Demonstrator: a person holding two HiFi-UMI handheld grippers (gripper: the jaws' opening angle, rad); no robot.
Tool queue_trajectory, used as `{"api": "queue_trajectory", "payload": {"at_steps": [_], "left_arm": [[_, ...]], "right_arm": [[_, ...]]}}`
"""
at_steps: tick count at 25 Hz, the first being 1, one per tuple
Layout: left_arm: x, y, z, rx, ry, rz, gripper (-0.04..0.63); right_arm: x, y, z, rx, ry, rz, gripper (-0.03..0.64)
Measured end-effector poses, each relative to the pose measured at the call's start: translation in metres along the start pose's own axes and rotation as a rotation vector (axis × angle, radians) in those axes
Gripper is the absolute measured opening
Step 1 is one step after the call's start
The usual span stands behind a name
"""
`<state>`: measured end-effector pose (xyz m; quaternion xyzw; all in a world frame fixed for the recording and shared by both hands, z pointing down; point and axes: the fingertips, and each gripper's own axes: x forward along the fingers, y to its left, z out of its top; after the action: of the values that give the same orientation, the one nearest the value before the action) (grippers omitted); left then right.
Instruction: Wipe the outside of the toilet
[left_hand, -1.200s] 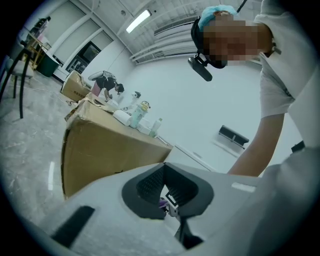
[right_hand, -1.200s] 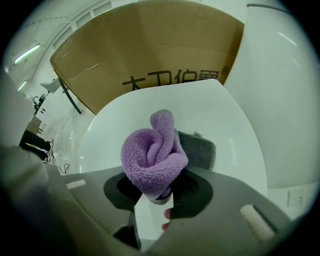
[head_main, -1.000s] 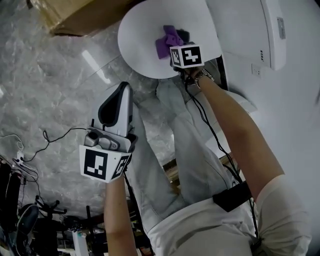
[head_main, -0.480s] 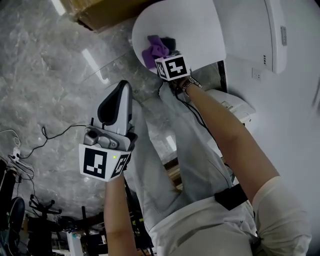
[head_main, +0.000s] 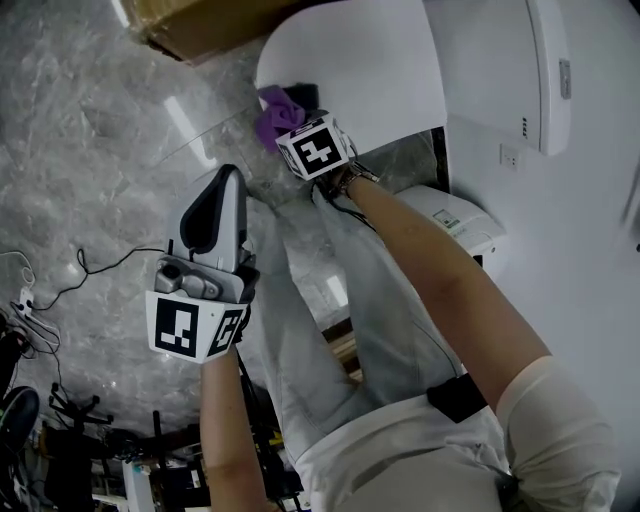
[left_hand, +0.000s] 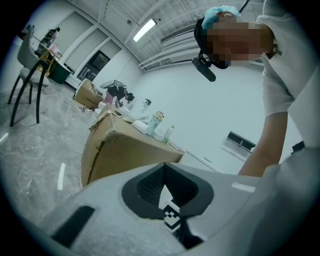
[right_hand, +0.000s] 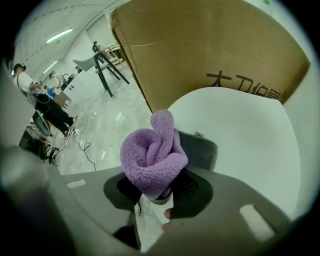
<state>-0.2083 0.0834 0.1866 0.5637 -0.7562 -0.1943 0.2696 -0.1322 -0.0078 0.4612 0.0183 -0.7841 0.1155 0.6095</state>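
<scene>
Head view showed the right gripper (head_main: 290, 112) extended to the toilet (head_main: 385, 70), a white unit with a rounded lid at the top of the frame. Its jaws were clamped on a purple cloth (head_main: 270, 108), bunched into a wad. The wad sat at the lid's left edge, where the white surface met the marble floor (head_main: 90, 150). Contact between cloth and lid could not be confirmed. Right gripper view showed the cloth standing up from between the jaws, with grey fabric (right_hand: 202, 150) just behind it and the white lid beyond. A cardboard box (head_main: 195, 25) stood on the floor beside the toilet. The left gripper (head_main: 222, 185) was held over the floor, well apart from the toilet. Left gripper view showed its jaws closed together, with nothing between them.
</scene>
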Motion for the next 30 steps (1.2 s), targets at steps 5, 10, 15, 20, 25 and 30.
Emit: {"api": "queue_trajectory", "payload": {"at_steps": [5, 10, 15, 20, 25, 30], "left_arm": [[0.033, -0.032, -0.011, 0.004, 0.015, -0.014, 0.005], [0.079, -0.079, -0.033, 0.01, 0.048, -0.056, 0.005], [0.135, -0.129, -0.044, 0.024, 0.082, -0.135, 0.005], [0.192, -0.178, -0.057, 0.044, 0.1, -0.213, 0.005], [0.225, -0.218, -0.079, 0.054, 0.142, -0.269, 0.005], [0.236, -0.239, -0.091, 0.065, 0.175, -0.295, 0.005]], "right_arm": [[-0.005, 0.034, -0.013, -0.012, 0.045, 0.183, 0.132], [-0.019, 0.023, -0.045, -0.053, 0.009, 0.214, 0.132], [-0.051, -0.049, -0.066, -0.054, -0.028, 0.128, 0.132], [-0.082, -0.173, -0.095, 0.038, -0.042, -0.011, 0.133], [-0.11, -0.278, -0.135, 0.125, -0.062, -0.139, 0.133], [-0.123, -0.313, -0.151, 0.112, -0.083, -0.139, 0.138]]}}
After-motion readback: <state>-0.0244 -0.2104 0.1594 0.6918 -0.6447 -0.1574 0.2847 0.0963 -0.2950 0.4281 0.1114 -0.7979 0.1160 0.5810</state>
